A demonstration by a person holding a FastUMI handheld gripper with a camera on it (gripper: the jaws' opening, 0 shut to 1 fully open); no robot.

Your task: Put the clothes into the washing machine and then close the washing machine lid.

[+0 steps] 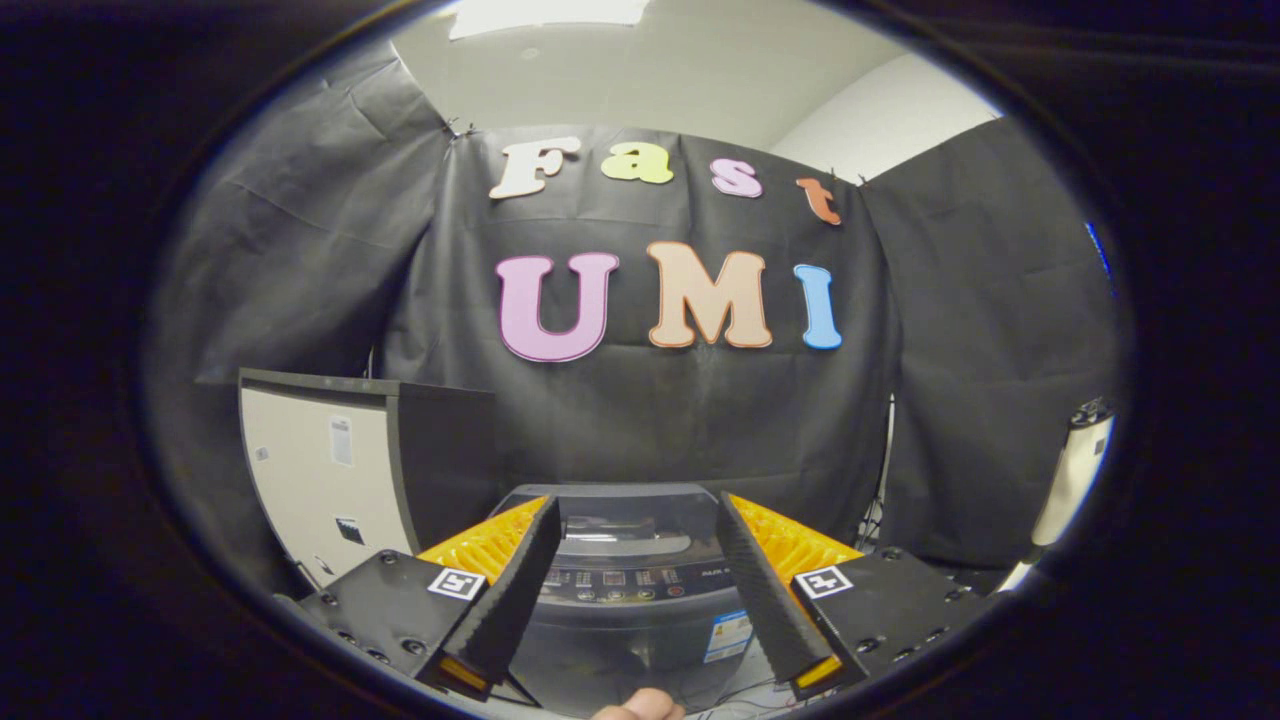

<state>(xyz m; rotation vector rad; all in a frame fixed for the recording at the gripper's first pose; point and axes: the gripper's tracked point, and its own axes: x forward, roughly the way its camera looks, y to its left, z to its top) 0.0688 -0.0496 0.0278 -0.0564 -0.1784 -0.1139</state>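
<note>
Tongs (640, 530) spread wide, gripping nothing, aimed at the washing machine (630, 600).
Between the fingers at 12 o'clock sits the machine, its lid (620, 520) down; the control panel is too small to make out and its lower front is cut off. A pale cabinet (320, 480) stands at 10 o'clock, a white post (1070, 480) at 3 o'clock, black cloth behind. A fingertip (640, 708) shows at 6 o'clock. No clothes can be made out.

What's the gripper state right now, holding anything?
Gripper: open, fingers spread with nothing between them; the washing machine sits beyond them, lid down.
</note>
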